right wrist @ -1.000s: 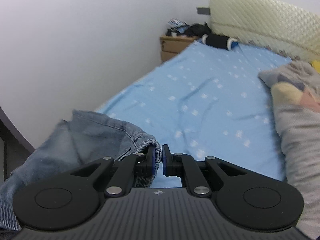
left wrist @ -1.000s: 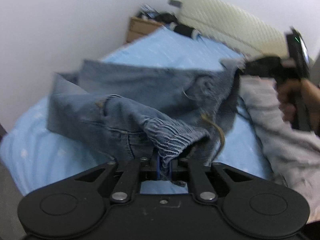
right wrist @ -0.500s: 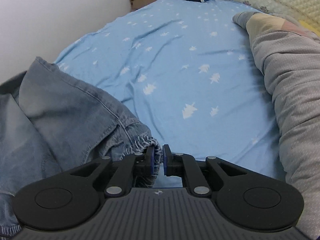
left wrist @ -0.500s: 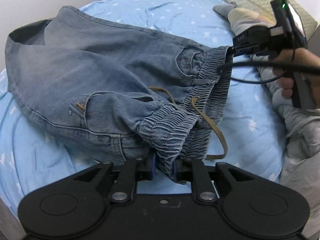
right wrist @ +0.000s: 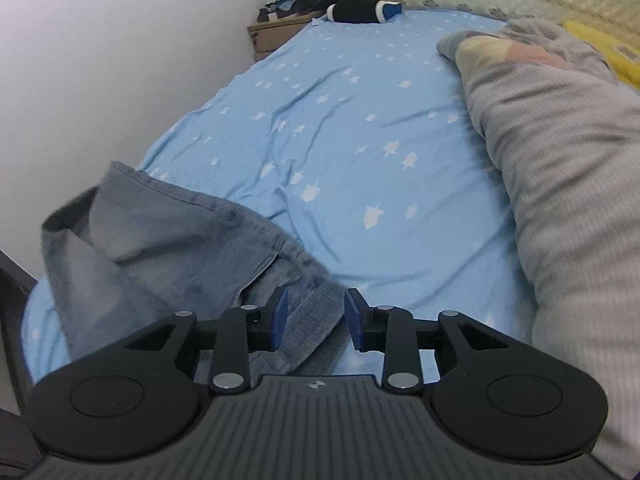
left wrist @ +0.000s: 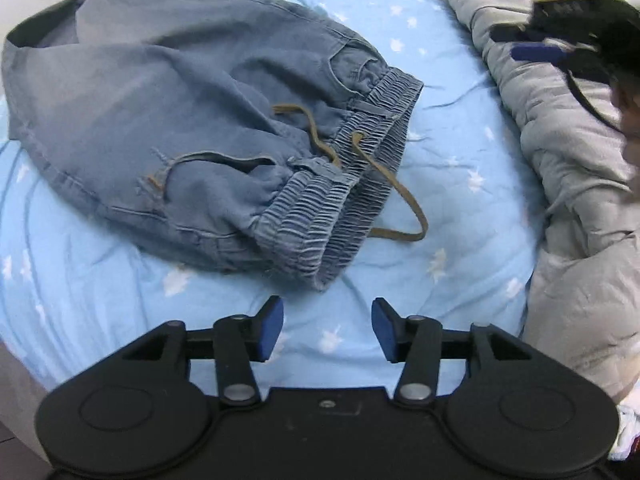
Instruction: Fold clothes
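Hovering above the bed (left wrist: 460,280), the left gripper (left wrist: 327,330) is standing released, its jaws spread wide and holding nothing, just short of the waistband (left wrist: 320,216) of the denim shorts (left wrist: 180,120). The right gripper (right wrist: 314,316) is likewise standing released, its jaws parted with a fold of the waistband lying loose between them, not pinched.

The denim shorts are lying spread on the blue star-print sheet (right wrist: 360,140), near the bed's left edge by the wall (right wrist: 100,60), hems pointing away from the grippers. A tan drawstring (left wrist: 400,208) is trailing off the waistband onto the sheet.

Risks from here: closing either gripper on the drawstring rather than on denim is likely to drag the cord out and bunch the waistband. The far hem is sitting close to the bed's edge, so a sideways pull could slide it off. A grey quilt (left wrist: 580,200) is lying along the opposite side and could be caught by the right gripper.

No containers are appearing in either view.
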Demonstrator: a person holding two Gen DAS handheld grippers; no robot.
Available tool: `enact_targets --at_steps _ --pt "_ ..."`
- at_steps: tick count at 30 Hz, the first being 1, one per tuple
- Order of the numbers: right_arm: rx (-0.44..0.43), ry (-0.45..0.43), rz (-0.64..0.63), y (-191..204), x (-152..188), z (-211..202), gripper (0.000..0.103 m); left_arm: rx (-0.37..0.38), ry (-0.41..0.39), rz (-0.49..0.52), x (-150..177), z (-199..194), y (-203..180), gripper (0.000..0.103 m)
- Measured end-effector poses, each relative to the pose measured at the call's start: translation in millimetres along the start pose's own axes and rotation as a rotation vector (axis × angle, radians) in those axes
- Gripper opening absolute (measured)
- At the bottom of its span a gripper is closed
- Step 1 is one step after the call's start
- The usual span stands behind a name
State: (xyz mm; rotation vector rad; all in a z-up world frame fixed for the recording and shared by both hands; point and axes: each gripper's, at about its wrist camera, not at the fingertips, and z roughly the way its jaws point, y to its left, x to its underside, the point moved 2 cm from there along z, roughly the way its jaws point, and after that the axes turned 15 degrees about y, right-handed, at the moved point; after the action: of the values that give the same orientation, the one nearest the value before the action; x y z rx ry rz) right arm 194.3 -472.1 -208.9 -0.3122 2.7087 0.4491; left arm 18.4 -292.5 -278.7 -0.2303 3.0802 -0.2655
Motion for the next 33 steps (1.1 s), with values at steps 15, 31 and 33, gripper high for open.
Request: enact_targets --at_steps 15,31,33 --pt "-0.053 0.062 0.133 2.4 87.1 2.7 0.040 -0.048 -0.063 0.081 -4.9 -11.8 8.8 0.053" --pt "-0.223 0.139 0.396 -52.9 10.1 150.2 0.048 -0.146 -0.073 0.100 -41.1 49.9 6.4 0.037" --pt "-0.251 0.138 0.444 -54.3 9.8 164.0 0.046 -0.144 -0.081 0.105 -44.6 54.1 6.7 0.035"
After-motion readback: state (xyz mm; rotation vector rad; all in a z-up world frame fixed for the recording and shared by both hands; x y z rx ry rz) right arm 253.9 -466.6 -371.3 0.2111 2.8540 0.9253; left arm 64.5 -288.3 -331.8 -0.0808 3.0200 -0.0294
